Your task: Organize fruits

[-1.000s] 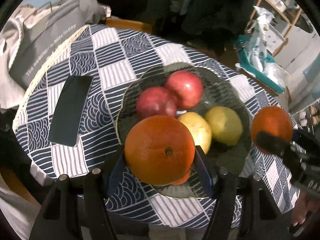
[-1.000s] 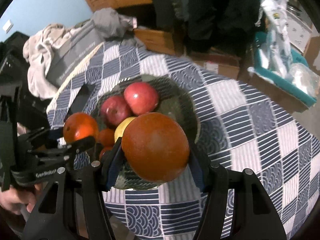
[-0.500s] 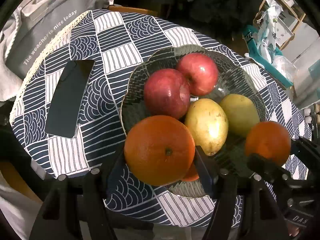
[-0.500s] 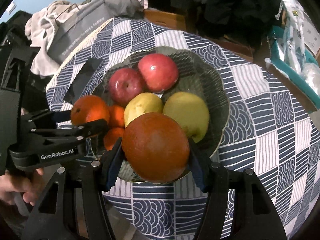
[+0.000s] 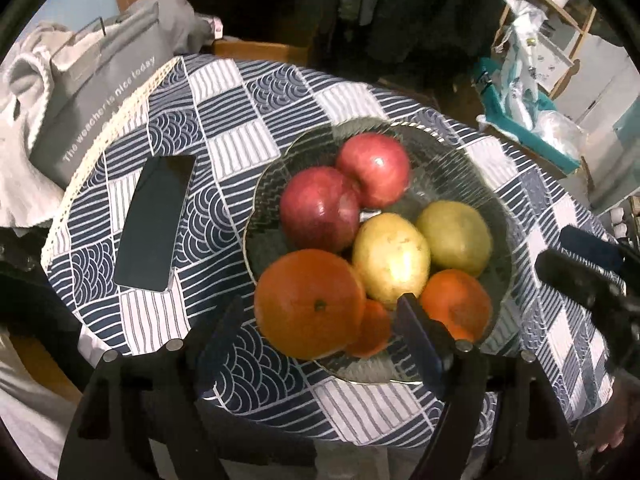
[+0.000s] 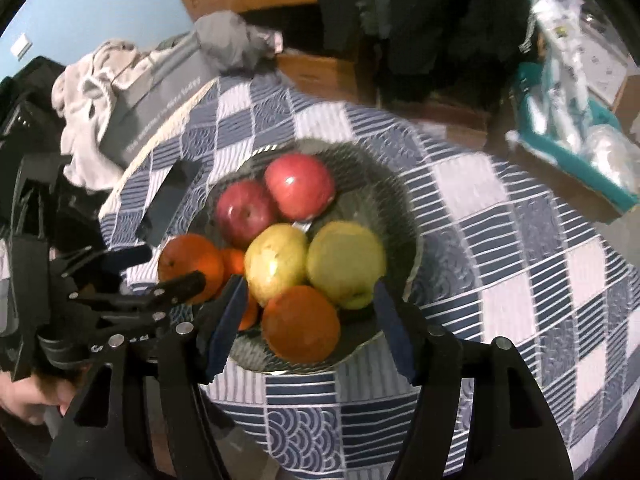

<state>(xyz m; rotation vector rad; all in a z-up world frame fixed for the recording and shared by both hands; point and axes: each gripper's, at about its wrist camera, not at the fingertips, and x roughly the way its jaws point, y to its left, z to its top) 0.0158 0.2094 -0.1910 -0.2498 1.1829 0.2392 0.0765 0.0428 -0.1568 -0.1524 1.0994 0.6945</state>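
A glass bowl (image 5: 460, 152) (image 6: 404, 216) on a blue-and-white checked tablecloth holds two red apples (image 5: 320, 208) (image 6: 246, 212), two yellow-green pears (image 5: 392, 256) (image 6: 346, 260) and several oranges. My left gripper (image 5: 320, 320) is open, its fingers apart on either side of a large orange (image 5: 310, 302) that rests at the bowl's near edge. My right gripper (image 6: 306, 308) is open, with another orange (image 6: 300, 324) lying in the bowl between its spread fingers. The left gripper also shows in the right wrist view (image 6: 160, 268), the right gripper in the left wrist view (image 5: 576, 260).
A black phone (image 5: 154, 232) lies on the cloth left of the bowl. A grey bag with white lettering (image 5: 92, 92) and grey clothes sit beyond the table's left edge. A teal bin with plastic packages (image 5: 528, 112) stands at the right.
Both grippers have opened and let go of their oranges, which now lie in the bowl. Both grippers have pulled back a little from the bowl.
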